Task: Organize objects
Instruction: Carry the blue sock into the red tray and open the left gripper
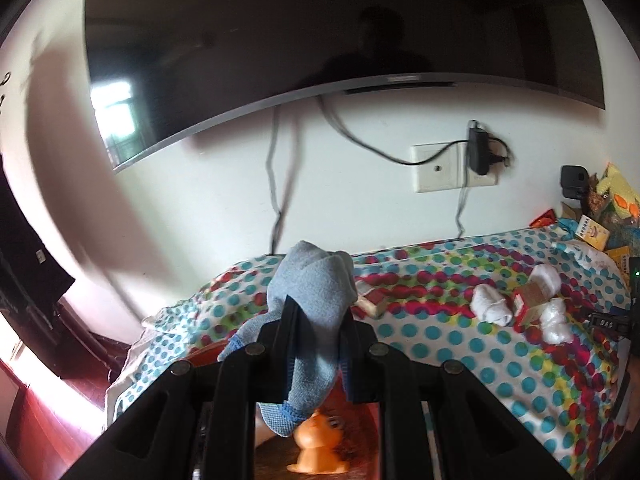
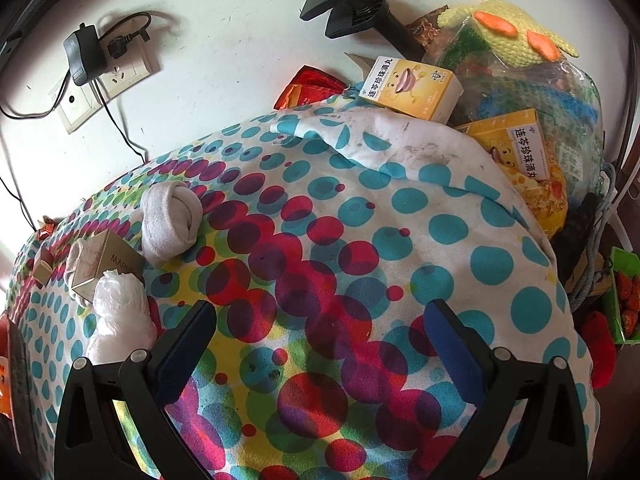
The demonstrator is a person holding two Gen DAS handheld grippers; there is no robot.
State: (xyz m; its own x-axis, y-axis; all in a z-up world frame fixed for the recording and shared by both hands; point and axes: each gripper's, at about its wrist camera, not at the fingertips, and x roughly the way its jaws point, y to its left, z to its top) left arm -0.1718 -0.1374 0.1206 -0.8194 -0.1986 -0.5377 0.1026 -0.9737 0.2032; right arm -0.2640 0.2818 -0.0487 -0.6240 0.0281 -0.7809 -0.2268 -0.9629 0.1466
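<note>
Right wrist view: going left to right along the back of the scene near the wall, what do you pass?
Wall socket with black adapter → black clamp mount → yellow medicine box → yellow knitted toy.

A dark television (image 1: 280, 40) hangs above a wall socket (image 1: 438, 168) (a black adapter (image 1: 478, 150) plugged in).

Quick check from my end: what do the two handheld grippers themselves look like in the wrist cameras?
Both are matte black plastic. The left gripper has two slim fingers, ribbed triangular frames either side and round silver pivot bolts. The right gripper matches it: black cut-out frames, silver bolts, dark blue pads on its fingers. No cables, markings or sleeves show.
</note>
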